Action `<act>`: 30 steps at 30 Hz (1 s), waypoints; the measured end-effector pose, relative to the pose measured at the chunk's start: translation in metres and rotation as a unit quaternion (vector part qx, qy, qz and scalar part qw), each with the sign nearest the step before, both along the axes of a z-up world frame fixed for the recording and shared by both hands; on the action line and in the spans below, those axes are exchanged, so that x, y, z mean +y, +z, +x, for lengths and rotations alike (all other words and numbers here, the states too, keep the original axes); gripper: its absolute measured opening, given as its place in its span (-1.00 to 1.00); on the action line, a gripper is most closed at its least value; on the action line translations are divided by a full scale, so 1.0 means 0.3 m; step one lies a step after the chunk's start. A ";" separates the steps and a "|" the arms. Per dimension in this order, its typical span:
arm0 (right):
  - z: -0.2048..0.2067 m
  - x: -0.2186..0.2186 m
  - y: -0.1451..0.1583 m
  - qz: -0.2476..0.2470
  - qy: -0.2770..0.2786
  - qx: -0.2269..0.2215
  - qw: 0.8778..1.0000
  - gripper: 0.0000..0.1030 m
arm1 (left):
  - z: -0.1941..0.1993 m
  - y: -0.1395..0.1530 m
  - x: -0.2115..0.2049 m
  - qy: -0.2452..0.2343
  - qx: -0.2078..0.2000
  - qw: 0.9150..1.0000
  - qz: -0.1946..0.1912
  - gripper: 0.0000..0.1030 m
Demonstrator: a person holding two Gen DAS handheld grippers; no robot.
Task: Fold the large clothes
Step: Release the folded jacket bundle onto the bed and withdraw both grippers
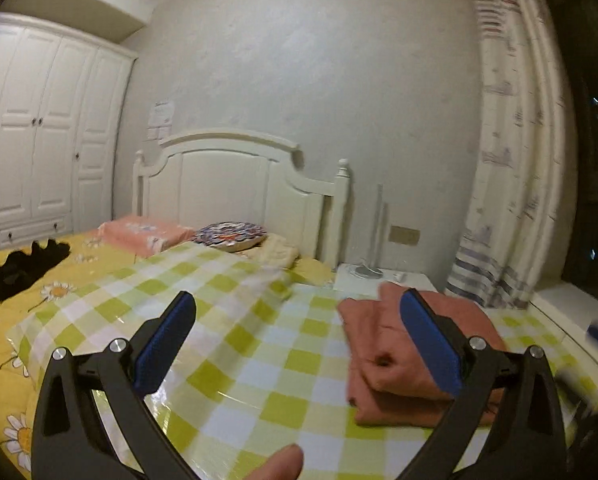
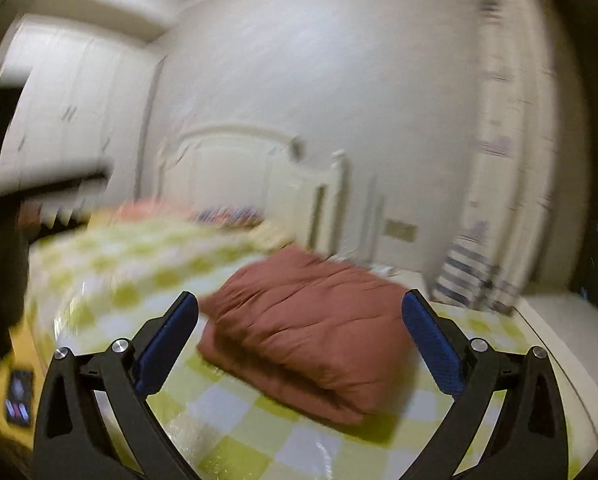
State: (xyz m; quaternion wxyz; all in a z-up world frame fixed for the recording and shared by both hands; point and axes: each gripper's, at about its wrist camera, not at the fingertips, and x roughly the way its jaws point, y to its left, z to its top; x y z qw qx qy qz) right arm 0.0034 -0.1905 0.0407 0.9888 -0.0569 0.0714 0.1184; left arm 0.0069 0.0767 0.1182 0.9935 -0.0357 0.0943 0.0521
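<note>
A rust-brown garment [image 1: 395, 360] lies folded in a compact stack on the green-and-white checked cloth [image 1: 235, 344] spread over the bed. My left gripper [image 1: 299, 344] is open above the cloth, its right finger in front of the stack's right part, and nothing sits between its blue pads. In the blurred right wrist view the same folded garment [image 2: 315, 332] lies just ahead of my right gripper [image 2: 299, 344], which stands wide open and clear of the fabric. A fingertip [image 1: 283, 464] of the person shows at the bottom edge.
A black garment [image 1: 23, 268] lies on the yellow daisy quilt [image 1: 3, 320] at the left. Pillows [image 1: 147, 232] and a round cushion [image 1: 231, 234] rest against the white headboard [image 1: 235, 184]. A wardrobe [image 1: 47, 152], a white nightstand [image 1: 383, 280] and curtains [image 1: 511, 160] surround the bed.
</note>
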 end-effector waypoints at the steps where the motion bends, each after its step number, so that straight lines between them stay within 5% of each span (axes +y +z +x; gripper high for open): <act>1: -0.024 -0.043 0.022 0.022 -0.018 -0.006 1.000 0.90 | -0.001 -0.011 -0.035 -0.012 0.008 1.000 0.007 0.96; 6: -0.115 -0.157 0.017 0.087 -0.059 0.006 0.994 0.91 | -0.015 -0.137 -0.188 -0.038 0.073 0.996 0.040 0.96; 13: -0.086 -0.118 -0.158 0.092 -0.097 0.070 0.989 0.91 | -0.017 -0.281 -0.273 -0.041 0.106 0.990 0.080 0.96; 24: -0.025 -0.081 -0.212 0.088 -0.140 0.089 0.982 0.91 | 0.053 -0.334 -0.223 -0.043 0.143 0.987 0.055 0.96; 30: -0.076 -0.046 -0.166 0.065 -0.130 0.059 0.988 0.91 | 0.018 -0.312 -0.240 -0.062 0.132 0.988 0.056 0.96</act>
